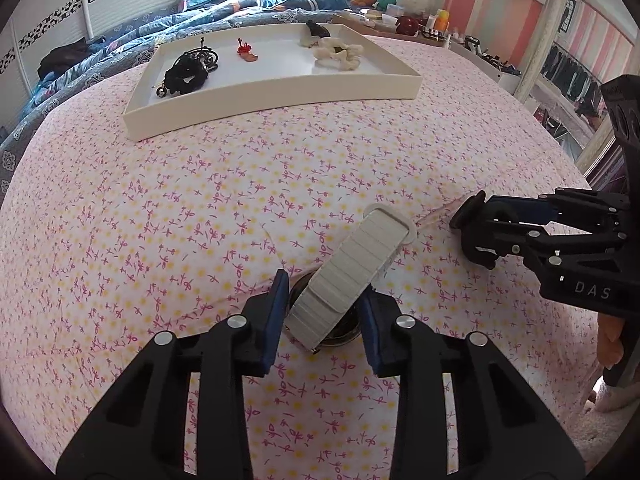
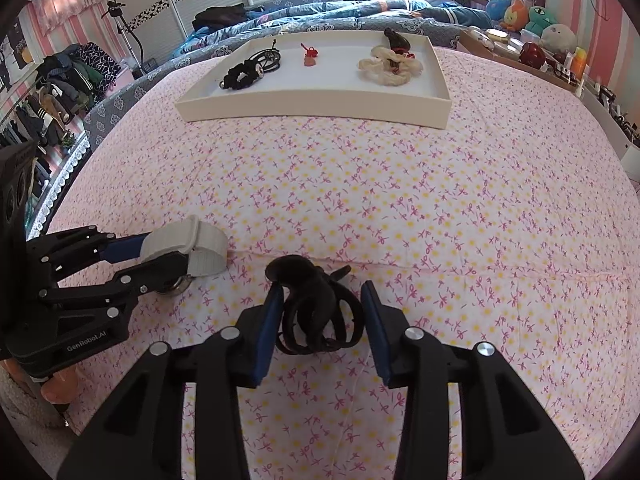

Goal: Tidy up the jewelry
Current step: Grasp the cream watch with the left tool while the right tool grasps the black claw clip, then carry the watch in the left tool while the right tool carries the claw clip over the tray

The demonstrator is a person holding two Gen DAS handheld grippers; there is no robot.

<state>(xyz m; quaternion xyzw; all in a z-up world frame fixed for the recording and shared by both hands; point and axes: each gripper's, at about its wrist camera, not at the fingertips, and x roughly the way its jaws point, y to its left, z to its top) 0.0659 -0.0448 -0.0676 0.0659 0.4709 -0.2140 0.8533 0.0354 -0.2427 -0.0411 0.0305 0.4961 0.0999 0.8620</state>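
A watch [image 1: 360, 256] with a pale grey ribbed band and a dark round case lies on the pink flowered bedsheet [image 1: 200, 208]. My left gripper [image 1: 324, 292] stands open, its blue pads close on either side of the watch. In the right wrist view the same watch [image 2: 204, 244] shows at the tips of the left gripper [image 2: 160, 260]. A black claw hair clip [image 2: 316, 304] rests on the sheet between the pads of my right gripper [image 2: 322, 300], which is open. The right gripper [image 1: 476, 232] also shows at the right of the left wrist view.
A cream tray [image 1: 280, 96] farther back on the bed holds a black scrunchie [image 1: 186, 76], a small red trinket [image 1: 246, 50] and a cream scrunchie [image 1: 338, 54]. A blue quilt [image 2: 320, 12] lies behind it. A cluttered shelf [image 2: 560, 60] stands right, a clothes rack [image 2: 52, 92] left.
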